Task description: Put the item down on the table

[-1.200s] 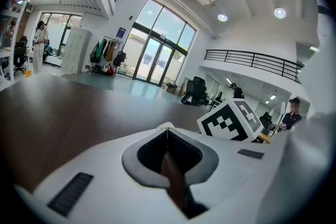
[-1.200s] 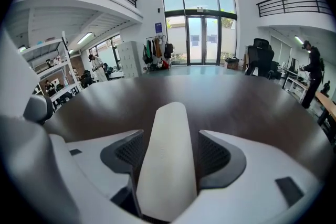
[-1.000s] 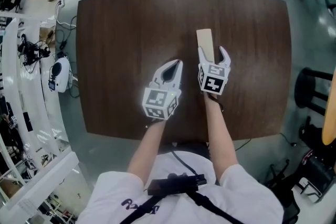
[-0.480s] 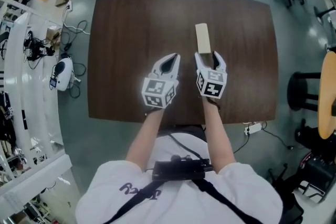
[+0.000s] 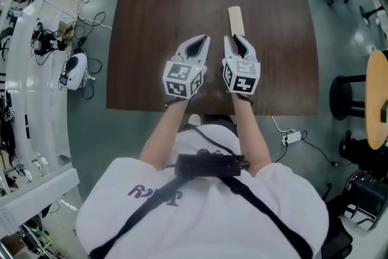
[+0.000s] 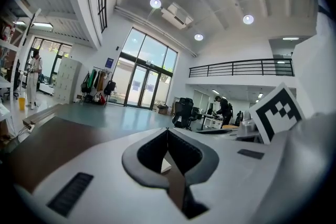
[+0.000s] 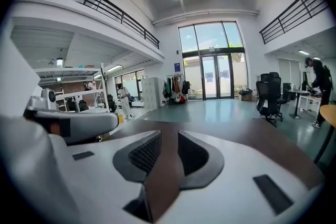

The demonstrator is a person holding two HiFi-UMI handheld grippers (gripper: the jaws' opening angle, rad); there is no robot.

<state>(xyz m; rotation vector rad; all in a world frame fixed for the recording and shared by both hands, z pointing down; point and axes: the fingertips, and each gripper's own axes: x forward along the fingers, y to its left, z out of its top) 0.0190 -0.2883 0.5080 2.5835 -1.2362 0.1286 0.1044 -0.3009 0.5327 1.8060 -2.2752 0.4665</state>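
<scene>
Now my right gripper [image 5: 233,39] has just been closing its jaws. They stand a little apart with nothing between them, and only the dark table [image 5: 151,21] shows through the gap. My left gripper [image 5: 205,39] has its jaws tip to tip and holds nothing. The wooden block [image 5: 236,20] lies flat on the table just ahead of my right gripper, gripped by neither.

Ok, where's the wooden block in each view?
Head view: wooden block lies upper centre on the table.
Left gripper view: a pale sliver low centre might be it; unclear.
Right gripper view: not in it.
Shared landmark: the dark brown table.
</scene>
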